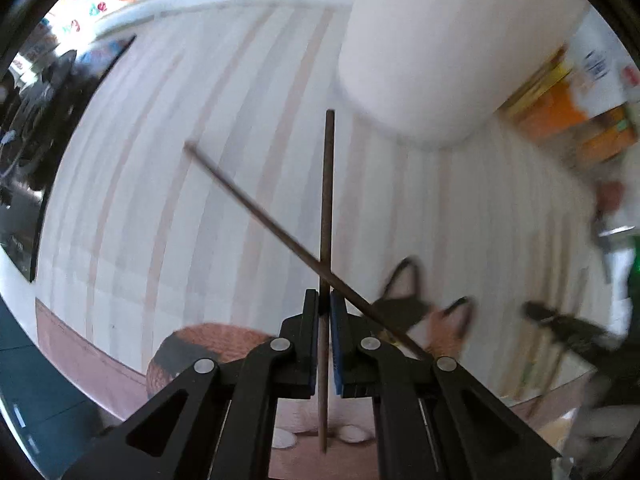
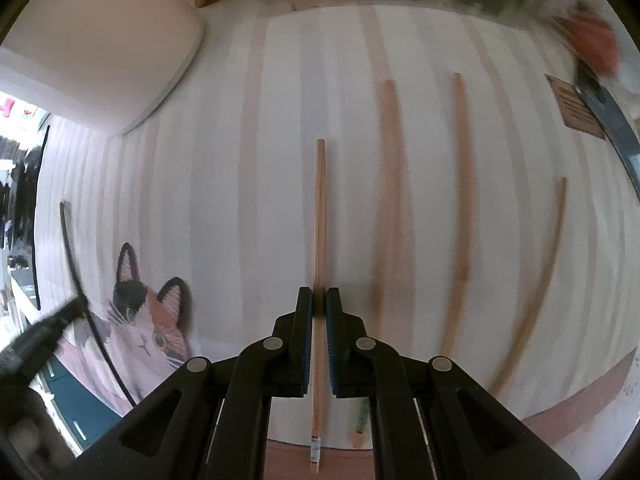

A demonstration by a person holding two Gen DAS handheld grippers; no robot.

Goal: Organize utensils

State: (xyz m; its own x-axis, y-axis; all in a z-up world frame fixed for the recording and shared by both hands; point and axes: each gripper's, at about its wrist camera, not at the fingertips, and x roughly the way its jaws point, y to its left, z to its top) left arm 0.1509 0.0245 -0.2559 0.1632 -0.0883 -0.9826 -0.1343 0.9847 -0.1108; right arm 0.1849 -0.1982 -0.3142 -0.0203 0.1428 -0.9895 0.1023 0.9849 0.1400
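Left gripper [image 1: 324,300] is clamped tight on a dark chopstick [image 1: 329,184], its pads [image 1: 311,320] pinching the stick, which points straight ahead over the striped mat [image 1: 132,200]. A second dark chopstick [image 1: 256,208] crosses it just ahead of the jaws, running diagonally. Over on the right, the right gripper [image 2: 319,298] is closed on a pale wooden chopstick [image 2: 320,208], also above the mat. Beside it to the right, three more pale chopsticks [image 2: 387,184] lie on the mat, well apart. The mat's cat print [image 2: 148,320] sits to the left, the white container [image 2: 100,40] at the far left corner.
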